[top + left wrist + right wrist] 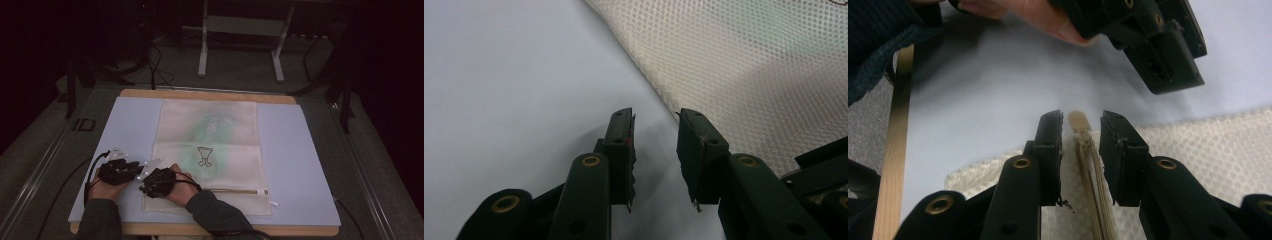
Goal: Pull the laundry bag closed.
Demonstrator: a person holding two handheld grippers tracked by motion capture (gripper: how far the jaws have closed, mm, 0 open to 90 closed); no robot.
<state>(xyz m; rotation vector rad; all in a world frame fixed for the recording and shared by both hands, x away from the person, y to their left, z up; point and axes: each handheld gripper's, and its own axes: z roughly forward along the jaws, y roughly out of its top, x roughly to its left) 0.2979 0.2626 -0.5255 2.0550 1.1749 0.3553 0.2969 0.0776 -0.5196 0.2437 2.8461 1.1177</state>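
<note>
A cream mesh bag [207,135] lies flat on a light blue mat [295,150], with a green shape showing through it and a small printed figure [204,156]. A tan zipper [235,191] runs along its near end. My right gripper [1081,125] stands open at the bag's near left corner. Its jaws straddle the zipper's tan end tab [1077,120] with a gap on each side. My left gripper [655,125] is open over the bare mat, just off the left edge of the mesh bag [744,65], with nothing between its jaws. In the high view both hands sit close together at the left gripper [120,171] and the right gripper [156,182].
The mat covers a wooden board [207,94] whose near edge [895,150] runs close by my right gripper. Grey carpet surrounds it, with a metal rail [35,180] at the left. White frame legs [202,55] stand beyond the table, and cables trail from both grippers.
</note>
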